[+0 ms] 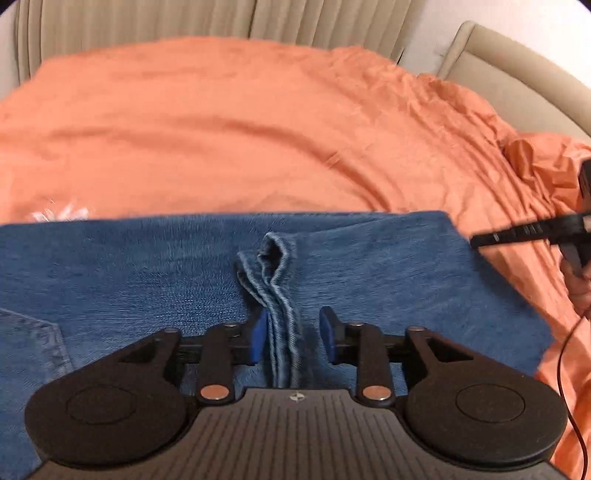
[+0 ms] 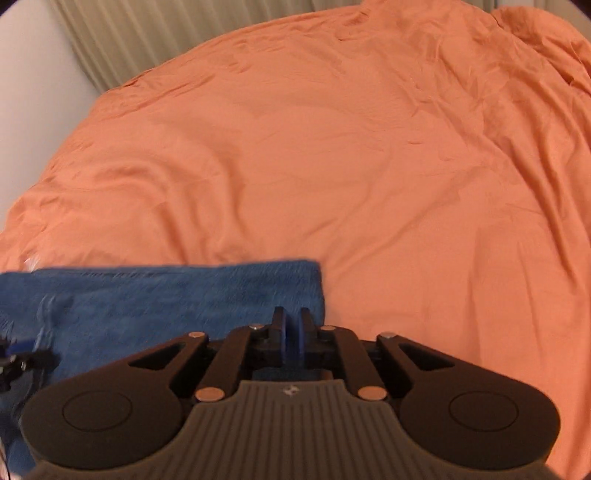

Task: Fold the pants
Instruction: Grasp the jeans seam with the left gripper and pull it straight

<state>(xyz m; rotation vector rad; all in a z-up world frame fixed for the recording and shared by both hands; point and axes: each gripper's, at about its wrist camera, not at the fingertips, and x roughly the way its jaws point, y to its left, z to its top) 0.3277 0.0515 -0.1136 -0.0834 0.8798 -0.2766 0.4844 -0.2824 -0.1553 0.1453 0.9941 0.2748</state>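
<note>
Left hand-held gripper [image 1: 294, 334]: jaws parted, with a bunched hem of denim [image 1: 275, 280] standing up between the blue pads [image 1: 258, 338]; the fabric lies against the left pad and clear of the right one, so nothing is clamped. Right hand-held gripper [image 2: 291, 334]: blue pads drawn nearly together with only a narrow slit between them; whether a thin edge of cloth is caught in that slit cannot be told, as the view is blurred there. The jeans [image 1: 369, 266] are folded into a broad blue slab lying flat on the bed directly under both tools, the far folded edge running straight across and ending in a square corner at the right in the left wrist view. A back pocket [image 1: 29, 347] with lighter stitching shows at the near left of the slab. The right tool sits over the slab's right end, just inside the corner, and its black body enters the left wrist view from the right edge, beside that corner. The orange bedsheet [image 2: 332, 166] covers the bed beyond the jeans, creased, and bunched into a heap at the far right. A beige ribbed headboard [image 1: 147, 18] rises behind the bed.
</note>
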